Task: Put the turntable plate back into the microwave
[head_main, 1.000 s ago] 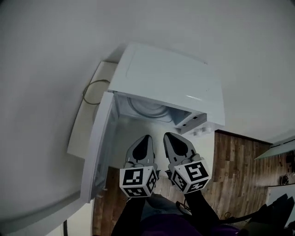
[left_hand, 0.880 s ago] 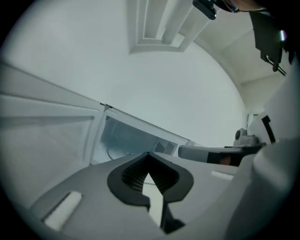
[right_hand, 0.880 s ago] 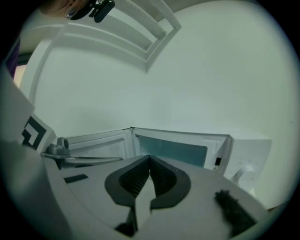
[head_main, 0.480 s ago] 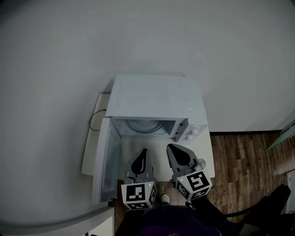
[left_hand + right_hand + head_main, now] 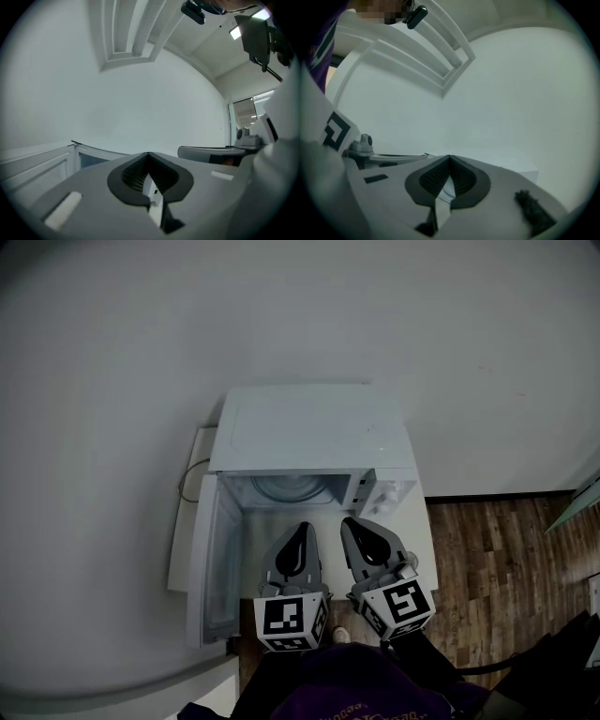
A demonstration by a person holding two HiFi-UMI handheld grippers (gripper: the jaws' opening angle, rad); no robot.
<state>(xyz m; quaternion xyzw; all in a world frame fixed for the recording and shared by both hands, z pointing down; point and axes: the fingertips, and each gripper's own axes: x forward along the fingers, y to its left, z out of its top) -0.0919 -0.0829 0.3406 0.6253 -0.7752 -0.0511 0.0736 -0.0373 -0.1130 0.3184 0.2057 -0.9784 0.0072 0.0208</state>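
a white microwave (image 5: 309, 427) stands against the wall (image 5: 300, 306), its door (image 5: 208, 559) swung open to the left. the round turntable plate (image 5: 289, 487) lies flat on the cavity floor, pale and ringed, only partly in view. left tool (image 5: 301, 531) and right tool (image 5: 352, 526) hover before the opening, both fully closed and empty.

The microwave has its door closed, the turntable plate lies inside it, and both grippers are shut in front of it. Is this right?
Not quite. The microwave door is open, swung out to the left, as the head view shows. The rest holds: the turntable plate lies inside the microwave, and the left gripper and right gripper are shut in front of it.
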